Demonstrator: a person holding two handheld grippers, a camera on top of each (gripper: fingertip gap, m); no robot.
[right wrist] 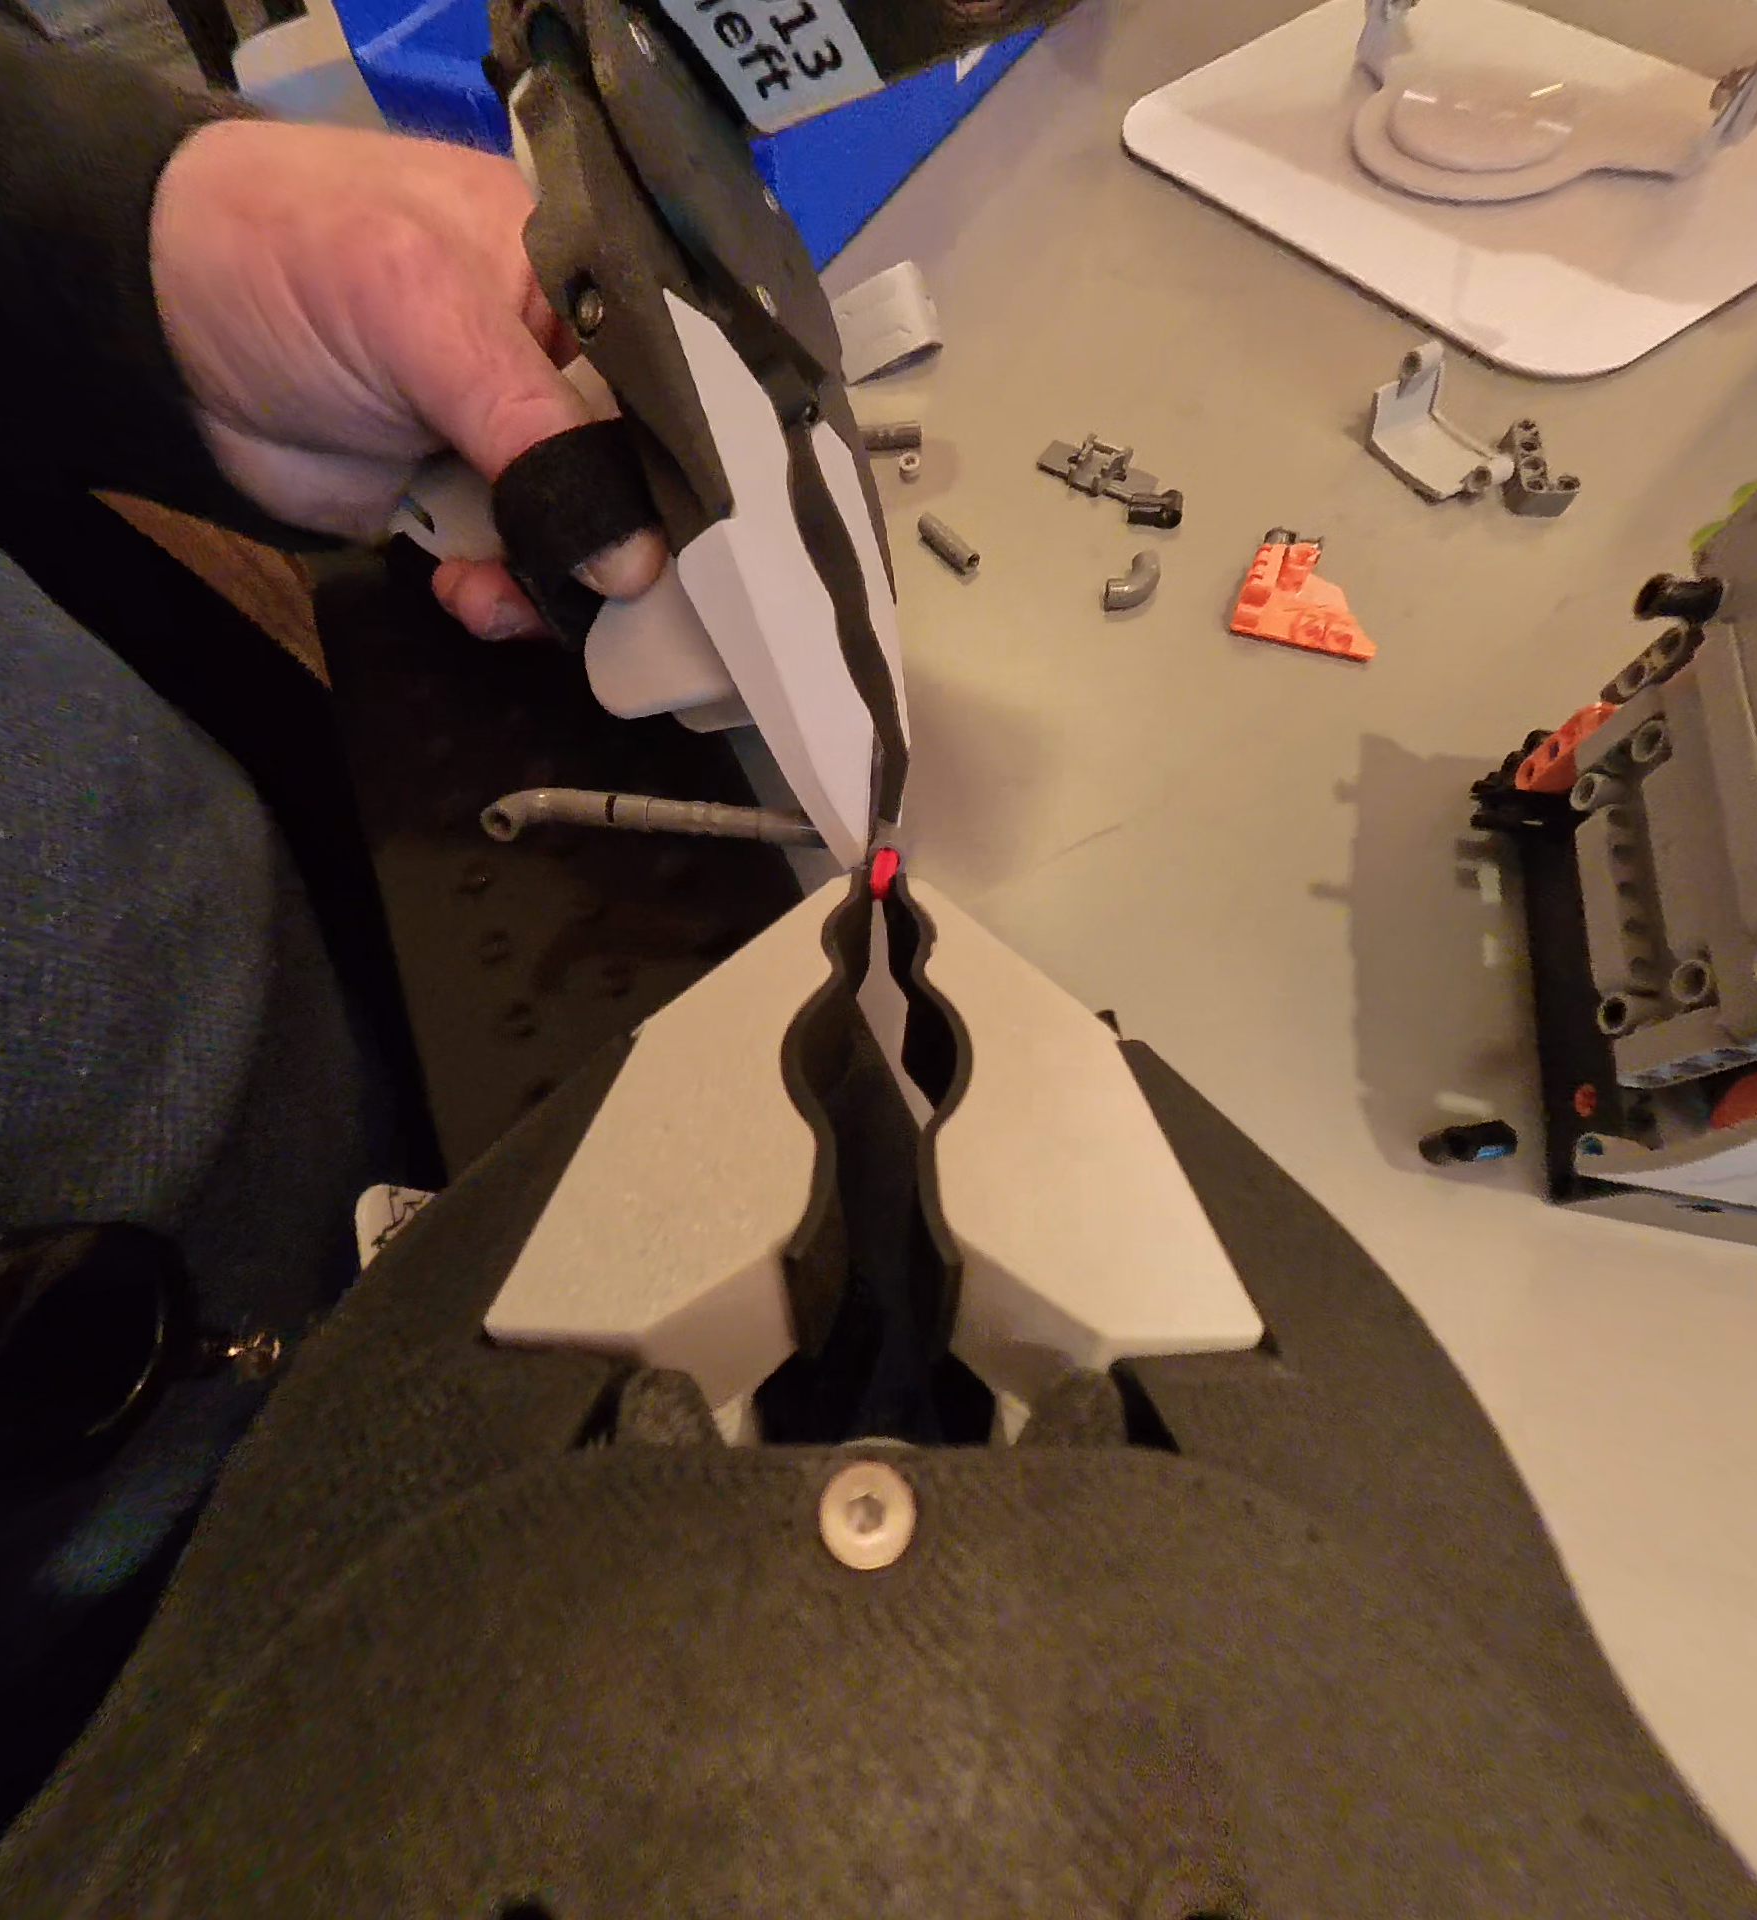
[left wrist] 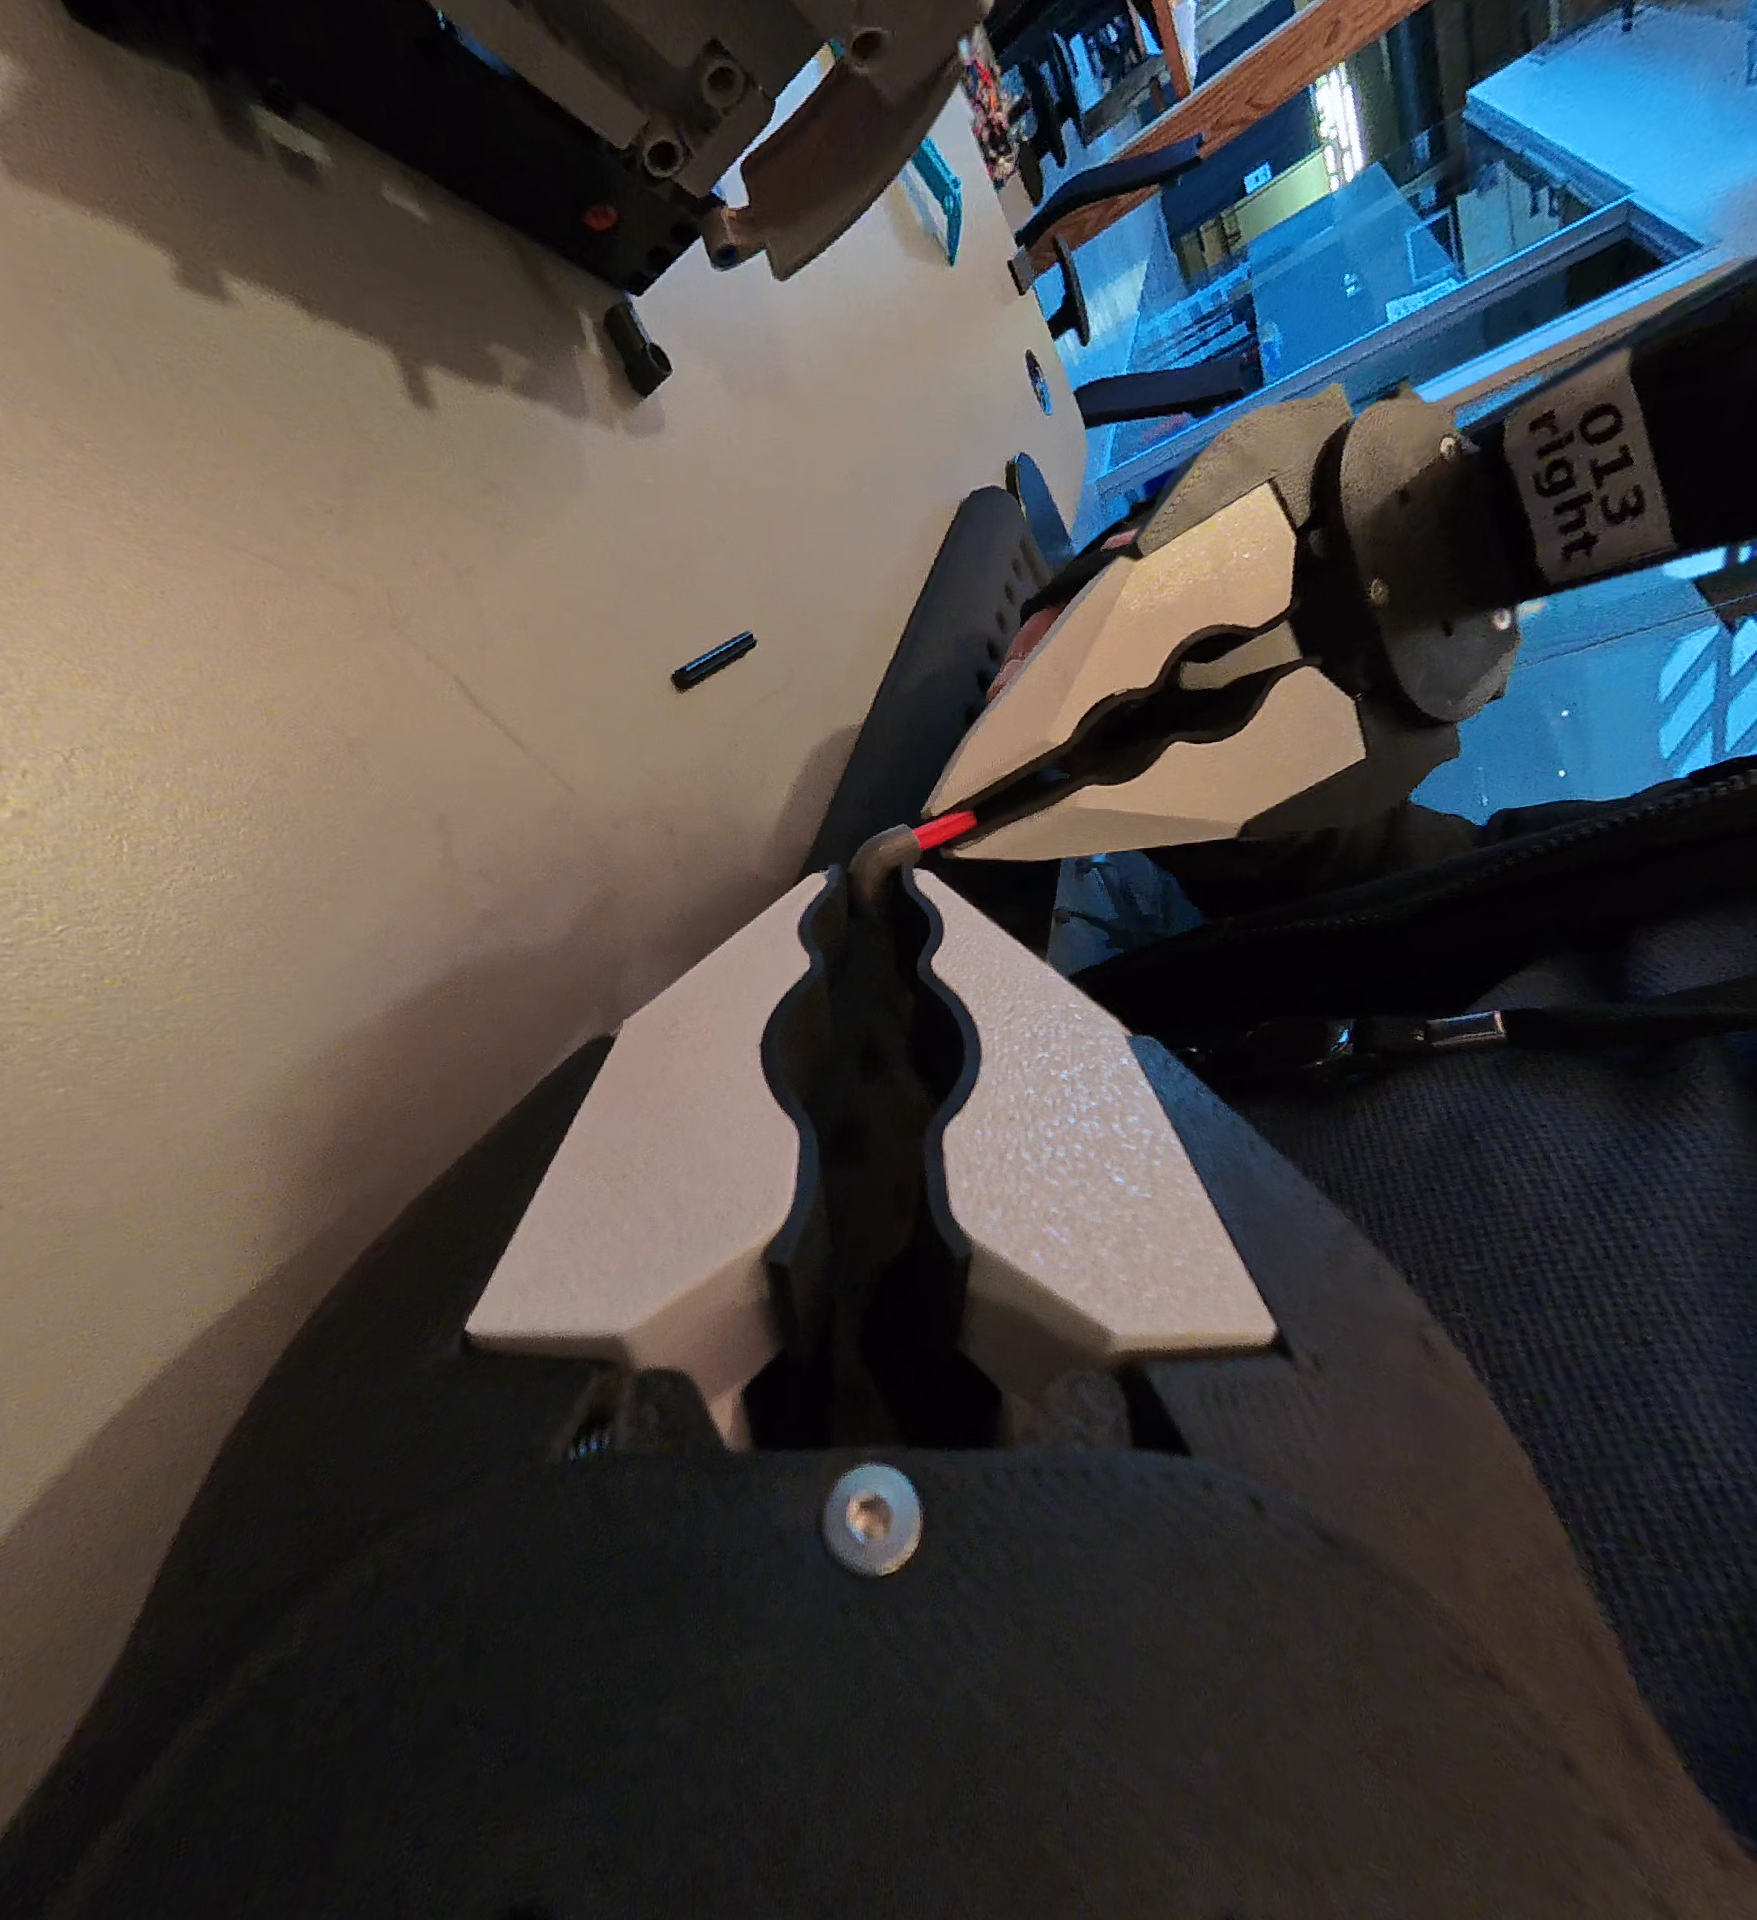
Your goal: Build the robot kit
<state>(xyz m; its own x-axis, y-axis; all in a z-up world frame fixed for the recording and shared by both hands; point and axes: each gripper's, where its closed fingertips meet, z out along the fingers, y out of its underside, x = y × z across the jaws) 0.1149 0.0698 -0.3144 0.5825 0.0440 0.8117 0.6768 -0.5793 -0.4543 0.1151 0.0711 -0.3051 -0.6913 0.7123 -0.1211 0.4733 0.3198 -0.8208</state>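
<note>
My left gripper [left wrist: 869,881] is shut on a thin grey tube with a bent end [left wrist: 879,844]. In the right wrist view the tube [right wrist: 645,810] sticks out sideways to the left of the left gripper [right wrist: 882,823], over the person's lap. My right gripper [right wrist: 884,888] is shut on a small red pin [right wrist: 884,871]. The red pin [left wrist: 945,828] meets the tube's elbow end, and the right gripper [left wrist: 941,826] stands tip to tip with the left one, above the table's near edge. A person's hand [right wrist: 354,332] holds the left gripper.
A grey and black brick-built model [right wrist: 1684,935] stands on the grey table [right wrist: 1113,727] at the right. Loose parts lie beyond: an orange plate [right wrist: 1300,608], a grey elbow [right wrist: 1132,582], small grey pins. A white base [right wrist: 1476,260] and blue box [right wrist: 832,156] stand behind. A black pin [left wrist: 713,660] lies loose. Less than 4 cm separates the two grippers' tips.
</note>
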